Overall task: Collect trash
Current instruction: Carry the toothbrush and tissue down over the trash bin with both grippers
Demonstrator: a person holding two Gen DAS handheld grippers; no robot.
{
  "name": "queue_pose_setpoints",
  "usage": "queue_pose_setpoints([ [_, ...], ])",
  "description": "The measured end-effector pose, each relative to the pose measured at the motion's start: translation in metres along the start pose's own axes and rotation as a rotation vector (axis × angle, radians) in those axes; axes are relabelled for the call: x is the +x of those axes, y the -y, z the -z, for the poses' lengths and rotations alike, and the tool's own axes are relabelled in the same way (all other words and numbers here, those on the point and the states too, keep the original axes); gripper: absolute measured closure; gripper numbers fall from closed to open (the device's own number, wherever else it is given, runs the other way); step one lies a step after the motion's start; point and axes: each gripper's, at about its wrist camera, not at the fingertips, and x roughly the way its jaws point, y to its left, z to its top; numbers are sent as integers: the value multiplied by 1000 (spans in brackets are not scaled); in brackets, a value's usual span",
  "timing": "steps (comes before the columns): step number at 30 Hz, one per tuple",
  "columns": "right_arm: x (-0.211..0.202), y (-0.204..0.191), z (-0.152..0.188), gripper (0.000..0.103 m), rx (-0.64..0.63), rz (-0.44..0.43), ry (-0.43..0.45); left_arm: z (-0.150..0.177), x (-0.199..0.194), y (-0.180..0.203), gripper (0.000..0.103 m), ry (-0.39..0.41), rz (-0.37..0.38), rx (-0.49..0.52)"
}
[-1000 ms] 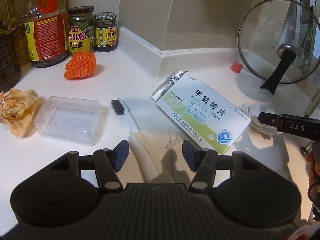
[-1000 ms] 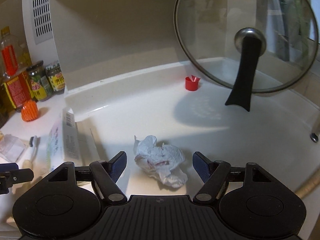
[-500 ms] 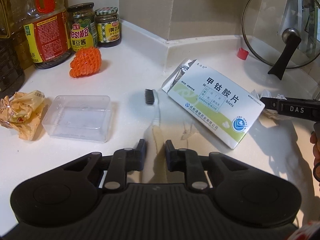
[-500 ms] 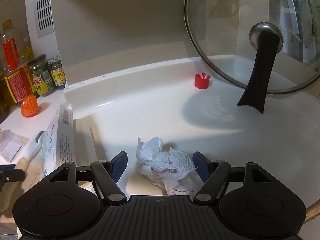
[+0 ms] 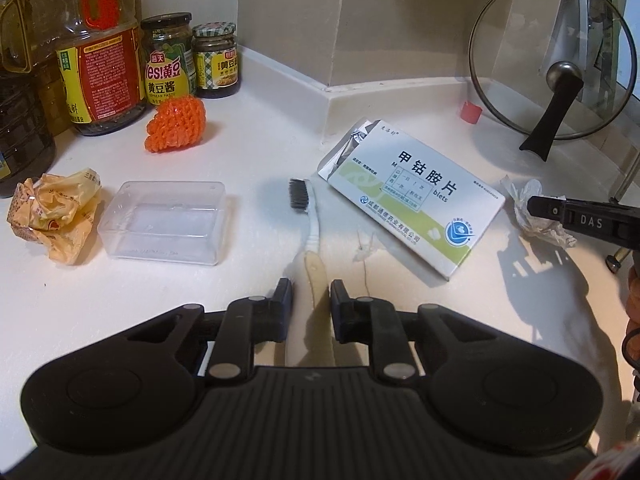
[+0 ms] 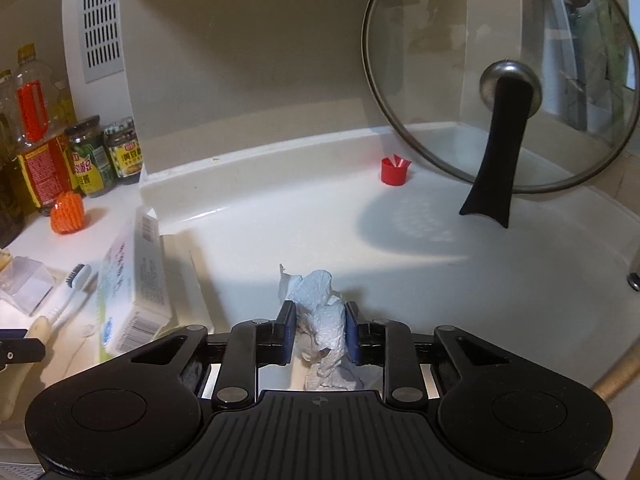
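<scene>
My left gripper is shut on the cream handle of a toothbrush whose dark bristles point away over the white counter. My right gripper is shut on a crumpled white tissue; the tissue also shows in the left wrist view at the far right. A white and green medicine box lies between the two; it also shows in the right wrist view. A crumpled yellow wrapper lies at the left. A red bottle cap sits by the back wall.
A clear plastic box lies left of the toothbrush. An orange knitted ball, sauce jars and oil bottles stand at the back left. A glass pot lid leans on the right wall.
My left gripper closed on the toothbrush handle and turned it so it points away. My right gripper moved down onto the tissue and shut on it.
</scene>
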Motion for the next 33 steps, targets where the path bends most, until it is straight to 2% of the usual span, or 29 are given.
queue_pose_setpoints([
  [14,-66,-22,21,79,59,6,31,20,-38,-11,85,25,49,-3],
  [24,-140,-77,45,79,103,-35,61,51,-93,-29,85,39,113,11],
  [33,-197,-128,99,79,140,-74,15,103,-144,-44,85,6,180,56],
])
